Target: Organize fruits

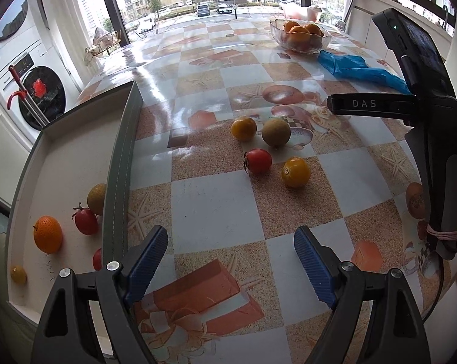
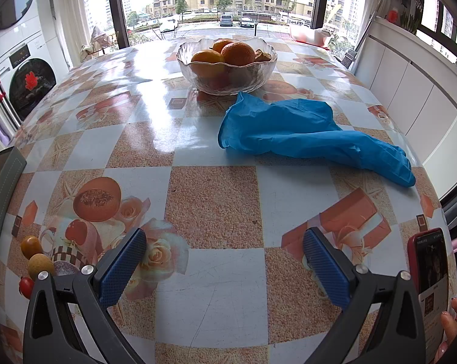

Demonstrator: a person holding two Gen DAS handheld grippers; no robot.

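Left gripper (image 1: 230, 264) spread wide, holding nothing, above table (image 1: 216, 209), right gripper (image 2: 225, 268) likewise apart, empty.

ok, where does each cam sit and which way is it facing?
Left wrist: on the left tool, open, facing loose fruit: red tomato, yellow tomato; tray at left, right tool's body across.
Right wrist: on the right tool, open, facing glass fruit bowl and blue glove.
Shared: bowl, glove, fruit.
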